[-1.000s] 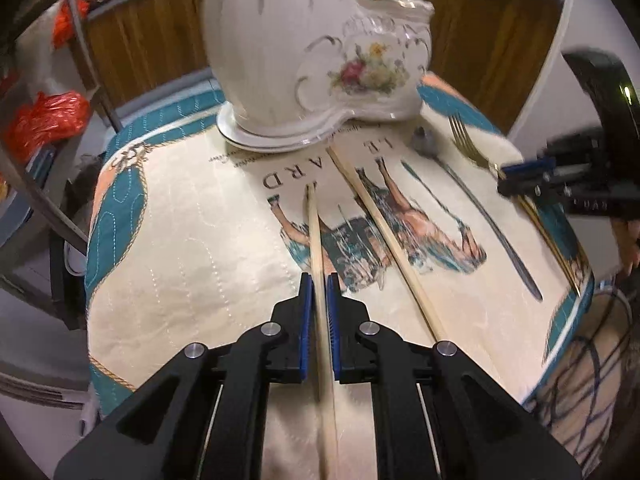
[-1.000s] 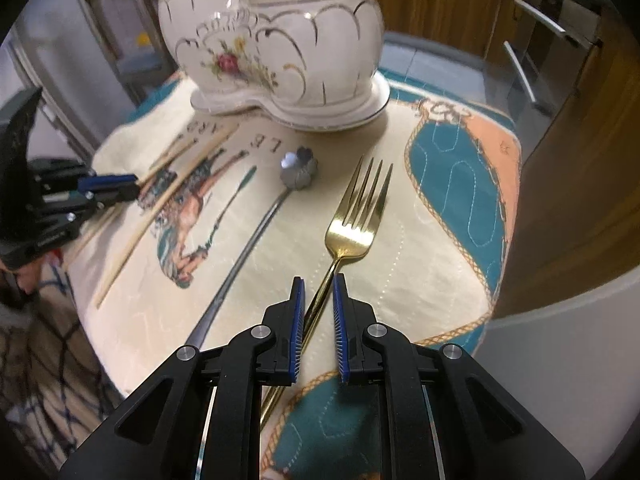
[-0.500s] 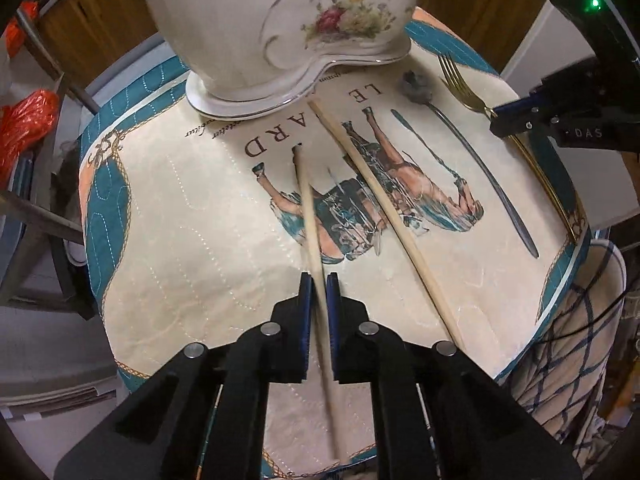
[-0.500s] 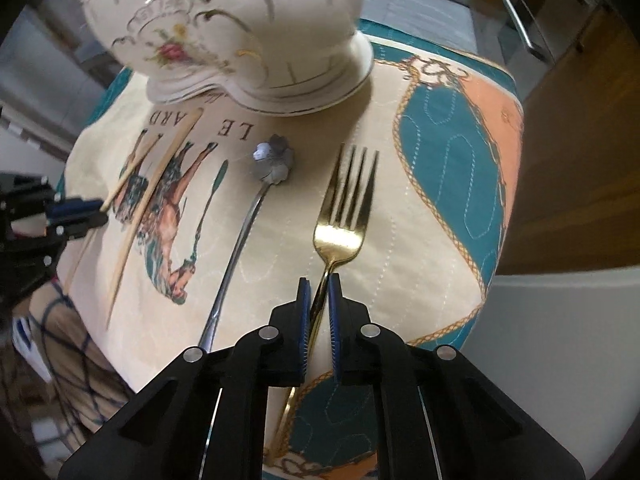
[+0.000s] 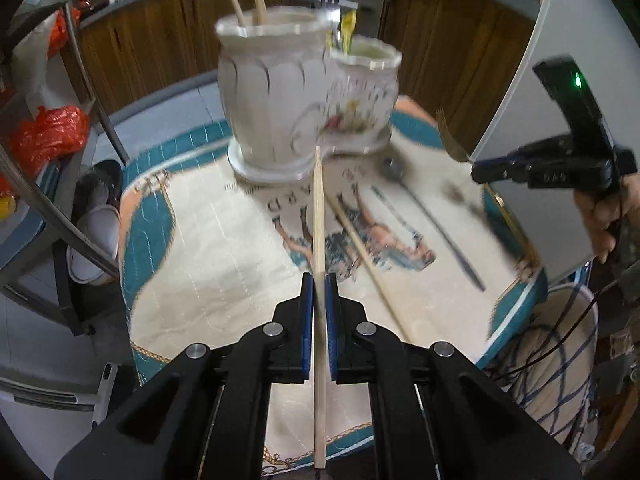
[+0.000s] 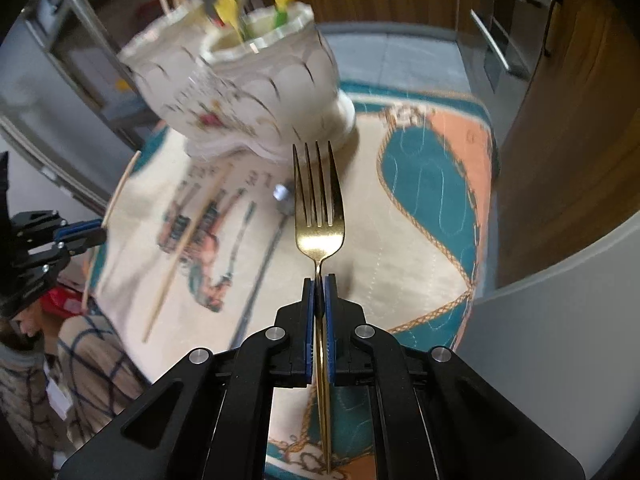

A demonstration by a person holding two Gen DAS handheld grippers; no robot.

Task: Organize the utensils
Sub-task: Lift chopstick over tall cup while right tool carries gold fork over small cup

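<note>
My left gripper (image 5: 319, 280) is shut on a wooden chopstick (image 5: 318, 216), lifted off the patterned cloth (image 5: 208, 248) and pointing toward the white porcelain utensil holder (image 5: 296, 104). A second chopstick (image 5: 368, 256) and a dark long-handled spoon (image 5: 432, 216) lie on the cloth. In the right wrist view my right gripper (image 6: 319, 280) is shut on the neck of a gold fork (image 6: 318, 196), raised above the cloth (image 6: 400, 264), tines toward the holder (image 6: 248, 96). The spoon (image 6: 276, 224) and the loose chopstick (image 6: 188, 240) lie to its left. The holder has chopsticks and yellow-handled utensils in it.
The small round table ends close on every side. Wooden cabinets (image 5: 440, 48) stand behind, a metal rack with red bags (image 5: 44, 136) at the left, an oven front (image 6: 508, 32) at the right. A person's checked clothing (image 6: 80, 352) shows at the near edge.
Both grippers rose off the cloth, the left carrying the chopstick and the right carrying the fork. The holder's rim and contents have come into view.
</note>
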